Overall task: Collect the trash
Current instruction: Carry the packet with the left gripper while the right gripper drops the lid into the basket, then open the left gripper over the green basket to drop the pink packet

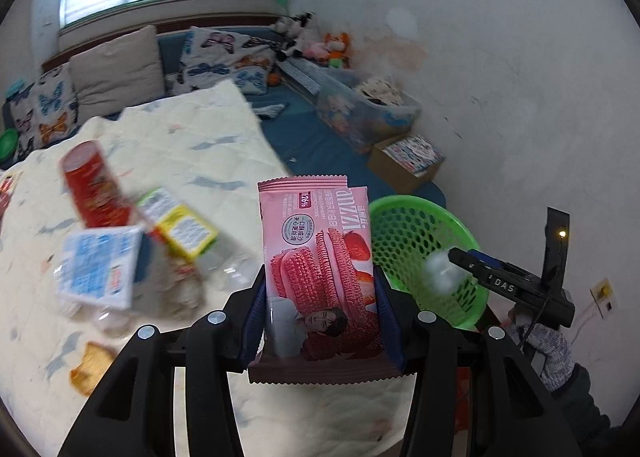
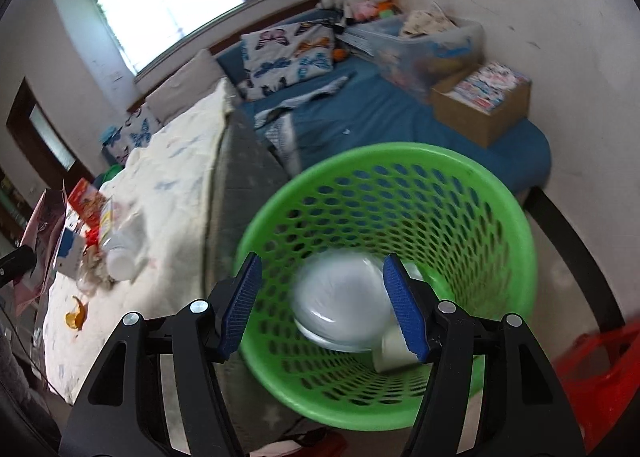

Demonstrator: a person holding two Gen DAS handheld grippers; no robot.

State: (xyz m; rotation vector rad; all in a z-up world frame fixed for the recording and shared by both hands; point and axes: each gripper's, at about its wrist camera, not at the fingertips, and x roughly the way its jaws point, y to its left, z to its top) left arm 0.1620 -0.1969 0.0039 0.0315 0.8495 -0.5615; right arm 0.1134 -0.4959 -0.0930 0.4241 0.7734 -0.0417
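My left gripper is shut on a pink strawberry cookie packet and holds it upright above the bed. The green mesh trash basket stands to its right. In the right wrist view my right gripper is open over the basket. A blurred white crumpled thing hangs between its fingers, free of the pads, above the basket's inside. The same white thing shows in the left wrist view beside the right gripper. More trash lies on the bed: a red can, a blue-white carton, a yellow box.
A cream quilt covers the bed, with an orange peel and clear plastic bottle on it. A cardboard box and a plastic storage bin sit on the blue mat by the wall. A red stool stands at the right.
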